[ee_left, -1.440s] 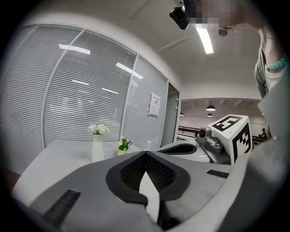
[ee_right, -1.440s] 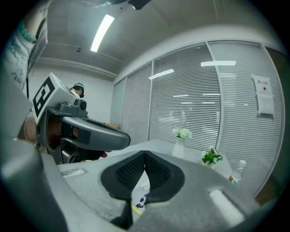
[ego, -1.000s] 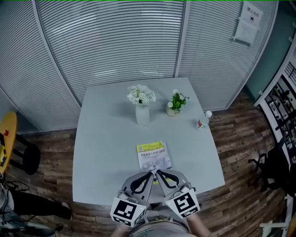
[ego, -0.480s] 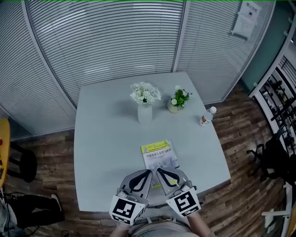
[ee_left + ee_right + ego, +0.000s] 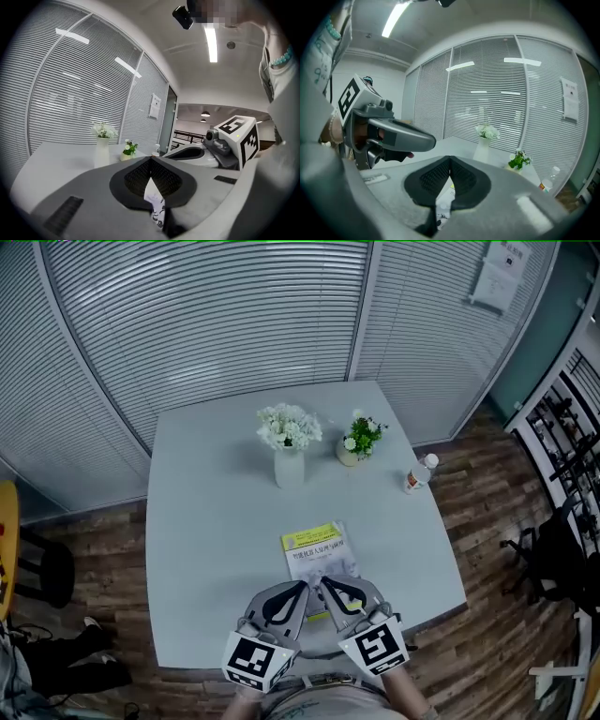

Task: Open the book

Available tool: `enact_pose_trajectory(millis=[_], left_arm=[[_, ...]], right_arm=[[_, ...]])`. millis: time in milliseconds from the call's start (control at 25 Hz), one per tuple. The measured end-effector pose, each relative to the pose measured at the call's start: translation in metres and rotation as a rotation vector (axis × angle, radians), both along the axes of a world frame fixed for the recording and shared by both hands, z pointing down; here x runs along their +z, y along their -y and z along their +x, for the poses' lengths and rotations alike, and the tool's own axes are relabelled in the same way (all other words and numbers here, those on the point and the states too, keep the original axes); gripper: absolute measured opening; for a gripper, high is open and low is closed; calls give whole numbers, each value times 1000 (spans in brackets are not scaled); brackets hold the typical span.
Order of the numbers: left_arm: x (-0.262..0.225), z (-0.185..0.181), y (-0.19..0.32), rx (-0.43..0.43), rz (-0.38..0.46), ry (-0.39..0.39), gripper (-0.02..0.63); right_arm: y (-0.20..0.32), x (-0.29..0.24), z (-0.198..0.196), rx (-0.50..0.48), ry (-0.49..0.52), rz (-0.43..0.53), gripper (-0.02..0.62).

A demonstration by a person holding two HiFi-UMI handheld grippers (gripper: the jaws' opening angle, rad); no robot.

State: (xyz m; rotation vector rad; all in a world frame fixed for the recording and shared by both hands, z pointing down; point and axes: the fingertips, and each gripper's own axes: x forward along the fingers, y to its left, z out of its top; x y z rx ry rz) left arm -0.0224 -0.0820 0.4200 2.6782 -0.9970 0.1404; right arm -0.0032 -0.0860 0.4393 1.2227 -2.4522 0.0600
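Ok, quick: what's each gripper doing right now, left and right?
Left gripper: closed, holding nothing.
Right gripper: closed, holding nothing.

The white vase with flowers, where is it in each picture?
Head view: the white vase stands in the middle, beyond the book.
Left gripper view: the vase is left of centre.
Right gripper view: the vase is right of centre.
Landmark: the small potted plant sits just right of it in every view.

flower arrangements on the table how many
2: a tall white vase of white flowers, far middle of the pale grey table; a small round potted green plant just right of it.
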Motion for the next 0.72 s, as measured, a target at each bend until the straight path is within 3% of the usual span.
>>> enact_pose_trajectory(millis=[200,720], left_arm=[[-1,30,7,-43,27,45,-2],[-9,90,9,-128,46,57,-2]], right_arm=[[8,-12,28,-38,-3,3,2],[12,-13,78,-151,16,1,2]])
